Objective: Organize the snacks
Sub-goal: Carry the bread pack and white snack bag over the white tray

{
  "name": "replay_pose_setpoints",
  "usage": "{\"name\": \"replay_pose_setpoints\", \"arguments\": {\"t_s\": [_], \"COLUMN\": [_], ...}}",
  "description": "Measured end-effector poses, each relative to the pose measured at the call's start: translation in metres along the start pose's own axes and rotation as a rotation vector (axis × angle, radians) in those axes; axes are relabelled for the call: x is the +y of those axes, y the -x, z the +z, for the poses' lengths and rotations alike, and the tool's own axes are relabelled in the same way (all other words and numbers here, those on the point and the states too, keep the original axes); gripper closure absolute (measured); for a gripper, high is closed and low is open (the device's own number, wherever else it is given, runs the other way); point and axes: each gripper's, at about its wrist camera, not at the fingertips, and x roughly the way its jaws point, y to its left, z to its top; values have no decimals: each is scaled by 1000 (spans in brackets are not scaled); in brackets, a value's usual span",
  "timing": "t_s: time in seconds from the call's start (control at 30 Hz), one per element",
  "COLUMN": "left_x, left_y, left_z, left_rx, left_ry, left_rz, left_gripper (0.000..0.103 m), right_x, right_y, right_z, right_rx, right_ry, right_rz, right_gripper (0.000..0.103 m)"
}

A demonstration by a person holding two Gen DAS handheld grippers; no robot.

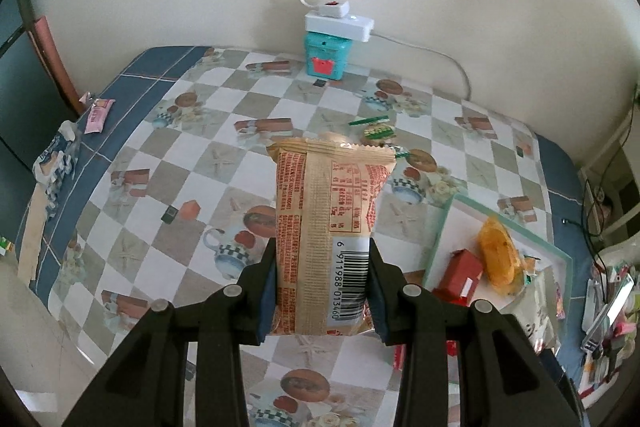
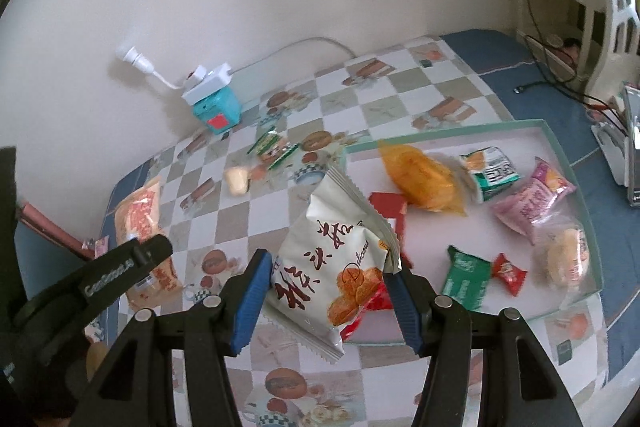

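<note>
Tan snack pack upright betw. pads of left gripper, clamped at its lower half, above checkered tablecloth. White snack bag pinched in right gripper, tilted, over near edge of tray w/ other snacks.

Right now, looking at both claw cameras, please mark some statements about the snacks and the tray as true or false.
1. The left claw holds a tan packet. True.
2. The right claw is empty. False: it grips a white packet.
3. An orange packet lies in the tray. True.
4. The tray holds nothing else. False: a pink packet and a green packet lie there too.
5. The teal box stands inside the tray. False: it stands by the wall.
</note>
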Motion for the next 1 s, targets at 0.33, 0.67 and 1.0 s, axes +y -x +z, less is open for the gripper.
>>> {"name": "replay_pose_setpoints", "arguments": {"t_s": [0.33, 0.67, 1.0], "left_x": [-42, -83, -114], "left_y": [4, -3, -14], "left_z": [-14, -35, -52], "left_rx": [-7, 36, 84], "left_ry": [-89, -173, -256], "left_rz": [4, -30, -51], "left_gripper": [63, 63, 63], "right_x": [-58, -109, -122], "right_y": [14, 11, -9], "right_z": [15, 18, 13], "right_rx": [-32, -5, 74], "right_ry": [-117, -198, -199], "right_rz": [-57, -121, -163], "right_gripper": [42, 42, 42]}}
